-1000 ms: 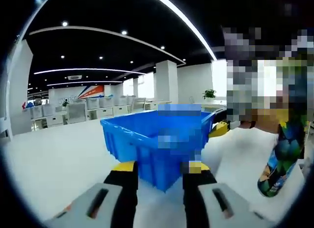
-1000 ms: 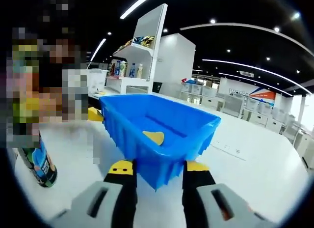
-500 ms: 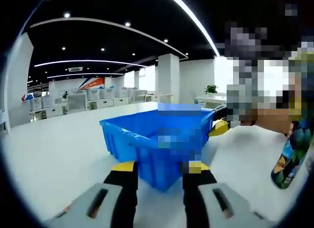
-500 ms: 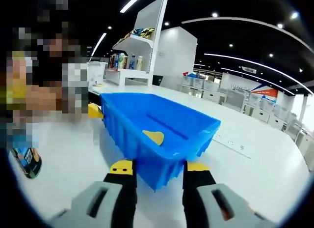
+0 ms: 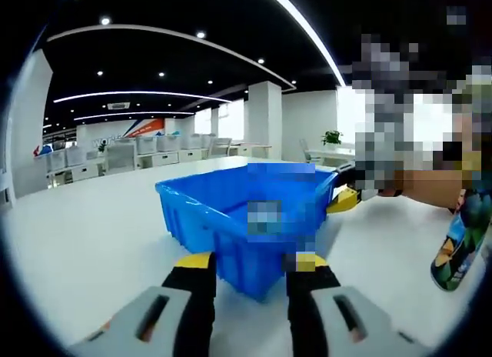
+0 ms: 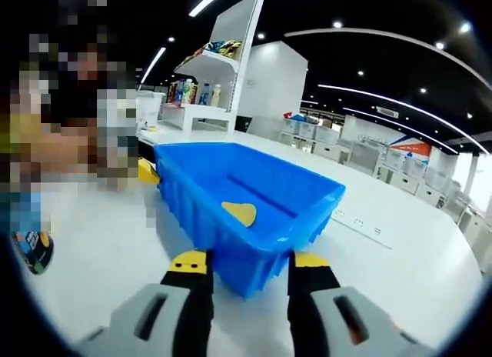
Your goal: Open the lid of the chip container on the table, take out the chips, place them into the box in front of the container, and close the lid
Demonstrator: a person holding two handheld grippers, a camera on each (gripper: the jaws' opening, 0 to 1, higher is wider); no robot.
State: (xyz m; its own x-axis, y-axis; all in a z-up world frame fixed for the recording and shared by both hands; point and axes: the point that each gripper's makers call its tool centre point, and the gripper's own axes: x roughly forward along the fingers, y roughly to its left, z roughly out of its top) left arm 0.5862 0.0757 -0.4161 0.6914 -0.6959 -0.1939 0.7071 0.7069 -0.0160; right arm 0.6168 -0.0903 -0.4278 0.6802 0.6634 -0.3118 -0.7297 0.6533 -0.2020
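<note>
Can (image 6: 32,249): one, lower left of right gripper view, standing on the table (image 6: 400,265).
Box (image 6: 254,211): one, blue, centre.
Chip (image 6: 240,212): one, inside box.
Left gripper (image 5: 251,266): jaws apart, empty, before box.
Right gripper (image 6: 250,266): jaws apart, empty.

The left gripper (image 5: 248,266) has two black jaws, each capped with a yellow tip. Lower down, each jaw widens into a light grey housing with a dark oblong slot set into its top face. A small orange spot shows at the outer edge of the left housing.

The right gripper (image 6: 244,265) is built the same way: black jaws, yellow tips, and grey housings with dark oblong slots. A touch of orange shows near the slot on its right housing.

In the left gripper view, a yellow tip of the other gripper (image 5: 343,201) shows, pointed and backed by black.
</note>
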